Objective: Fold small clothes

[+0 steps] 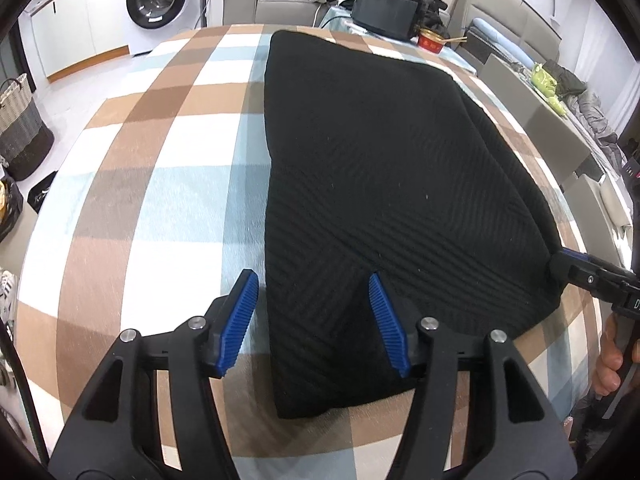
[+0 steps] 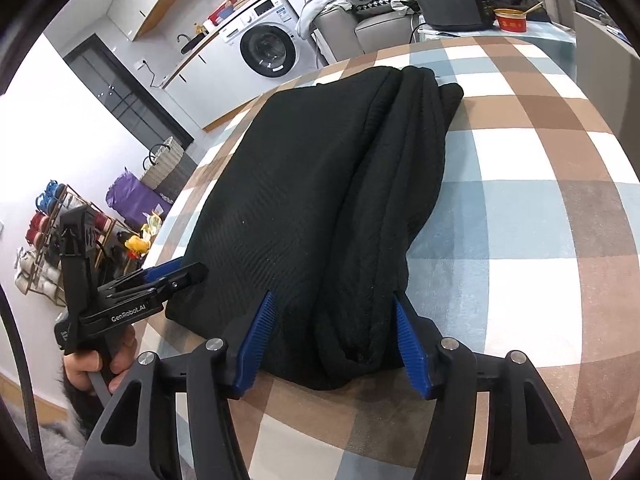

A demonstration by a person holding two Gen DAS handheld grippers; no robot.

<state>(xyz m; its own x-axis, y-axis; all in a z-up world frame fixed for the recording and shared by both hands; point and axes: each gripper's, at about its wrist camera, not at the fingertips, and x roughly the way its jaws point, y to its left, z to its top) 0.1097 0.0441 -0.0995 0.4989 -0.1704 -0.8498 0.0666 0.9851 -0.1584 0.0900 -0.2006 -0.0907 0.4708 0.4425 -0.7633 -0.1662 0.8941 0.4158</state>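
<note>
A black ribbed knit garment (image 1: pixel 380 184) lies folded on the checked tablecloth (image 1: pixel 160 184); it also shows in the right wrist view (image 2: pixel 312 208), with bunched layers along its right side. My left gripper (image 1: pixel 314 284) is open, its blue-padded fingers (image 1: pixel 242 312) straddling the garment's near left edge. My right gripper (image 2: pixel 334 300) is open around the garment's near thick end. The right gripper also shows at the garment's right corner in the left wrist view (image 1: pixel 592 276). The left gripper shows at the garment's left corner in the right wrist view (image 2: pixel 168 280).
A black appliance (image 1: pixel 386 6) and a red bowl (image 1: pixel 432 40) stand at the table's far end. A washing machine (image 1: pixel 158 0), sofa and woven basket (image 1: pixel 20 128) lie beyond. A shoe rack (image 2: pixel 60 232) stands left of the table.
</note>
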